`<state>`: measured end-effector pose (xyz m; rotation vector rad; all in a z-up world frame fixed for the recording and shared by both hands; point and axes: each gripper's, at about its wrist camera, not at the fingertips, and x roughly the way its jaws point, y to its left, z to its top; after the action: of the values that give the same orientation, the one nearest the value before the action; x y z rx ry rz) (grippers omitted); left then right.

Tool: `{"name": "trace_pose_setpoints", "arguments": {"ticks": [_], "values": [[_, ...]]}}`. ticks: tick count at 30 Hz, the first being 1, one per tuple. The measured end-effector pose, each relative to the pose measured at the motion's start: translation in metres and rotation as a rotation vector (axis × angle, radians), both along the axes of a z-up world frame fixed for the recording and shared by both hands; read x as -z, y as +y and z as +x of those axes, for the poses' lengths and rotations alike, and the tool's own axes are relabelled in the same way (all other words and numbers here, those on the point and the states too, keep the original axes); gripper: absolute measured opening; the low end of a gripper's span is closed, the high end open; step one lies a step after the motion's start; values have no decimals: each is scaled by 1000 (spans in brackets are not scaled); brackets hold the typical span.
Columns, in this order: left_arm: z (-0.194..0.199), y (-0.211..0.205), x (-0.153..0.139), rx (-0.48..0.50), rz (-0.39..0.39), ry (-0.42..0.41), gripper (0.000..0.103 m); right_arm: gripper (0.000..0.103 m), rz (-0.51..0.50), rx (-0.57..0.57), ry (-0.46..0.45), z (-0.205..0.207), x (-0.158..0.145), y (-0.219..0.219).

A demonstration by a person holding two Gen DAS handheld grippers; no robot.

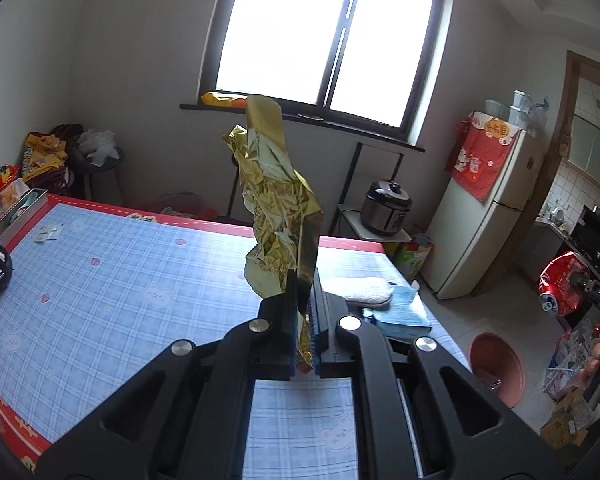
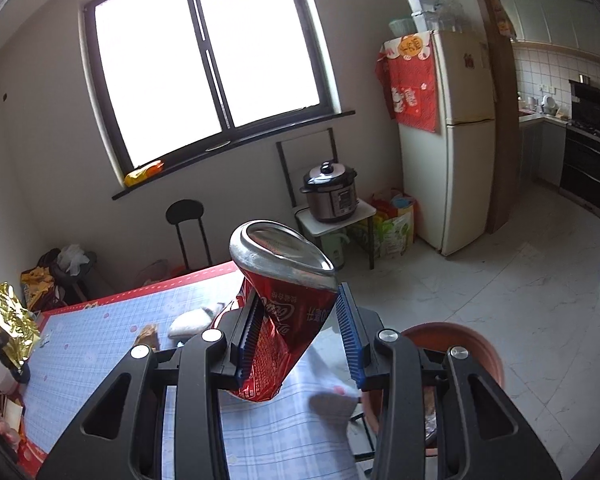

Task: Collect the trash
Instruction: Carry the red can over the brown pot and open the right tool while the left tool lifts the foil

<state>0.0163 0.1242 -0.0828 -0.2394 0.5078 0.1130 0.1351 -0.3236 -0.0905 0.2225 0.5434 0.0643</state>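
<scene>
Grippers both up over table [image 1: 100,248]: left gripper [image 1: 302,284] clenched on gold foil wrapper [image 1: 278,196], right gripper [image 2: 298,312] clamping crushed red can [image 2: 284,312]; terracotta bin [image 2: 476,344] near right.

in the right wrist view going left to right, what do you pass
gold foil wrapper → black stool → crushed red can held in the right gripper → pressure cooker → fridge → kitchen stove
</scene>
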Motion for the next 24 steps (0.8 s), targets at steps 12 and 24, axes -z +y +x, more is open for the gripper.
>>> {"name": "trace_pose_setpoints", "arguments": {"ticks": [12,24], "values": [[27,-130,-8,156,12,-19,9,37,-25,141,15,22,-4,-125],[21,-167,1,184,12,5,9,73,-20,123,-37,40,-16,-143]]}}
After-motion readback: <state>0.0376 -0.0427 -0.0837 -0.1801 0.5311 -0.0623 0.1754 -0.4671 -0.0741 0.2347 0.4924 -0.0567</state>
